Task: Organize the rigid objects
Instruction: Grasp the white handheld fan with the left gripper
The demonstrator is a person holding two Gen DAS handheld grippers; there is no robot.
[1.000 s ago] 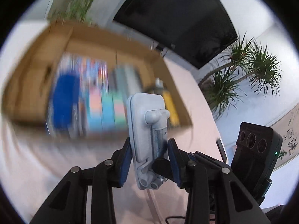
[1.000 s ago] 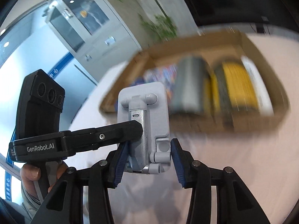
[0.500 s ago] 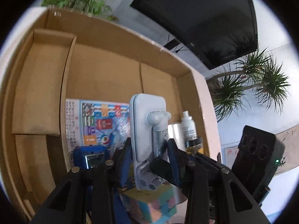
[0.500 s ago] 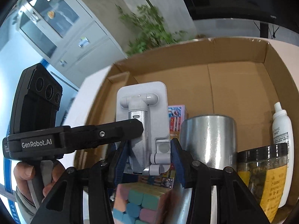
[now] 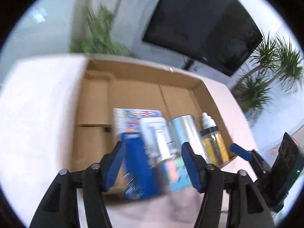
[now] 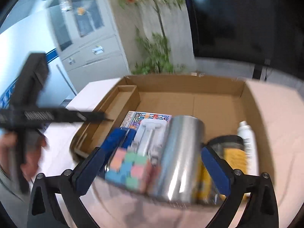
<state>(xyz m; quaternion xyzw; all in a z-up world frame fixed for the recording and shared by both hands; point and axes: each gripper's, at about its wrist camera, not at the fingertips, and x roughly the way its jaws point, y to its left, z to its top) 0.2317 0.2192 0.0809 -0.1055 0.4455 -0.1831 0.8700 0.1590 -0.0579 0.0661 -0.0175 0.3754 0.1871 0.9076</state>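
A grey-white folding phone stand (image 5: 154,133) lies in the cardboard box (image 5: 144,70) between a blue box (image 5: 136,167) and a steel cup (image 5: 182,131); it also shows in the right wrist view (image 6: 150,136). My left gripper (image 5: 152,167) is open and empty above the box's near edge. My right gripper (image 6: 152,163) is open and empty too, over the pastel cube (image 6: 131,169) and steel cup (image 6: 180,155). The frames are blurred by motion.
The box (image 6: 190,81) also holds a printed flat pack (image 6: 148,117), a yellow-label jar (image 6: 229,152) and a white bottle (image 6: 247,138). It stands on a pale pink table (image 5: 38,114). A black screen (image 5: 205,22) and plants stand behind.
Both grippers were shut on the phone stand and held it over the box. Both have opened and pulled back. The stand now lies in the box.
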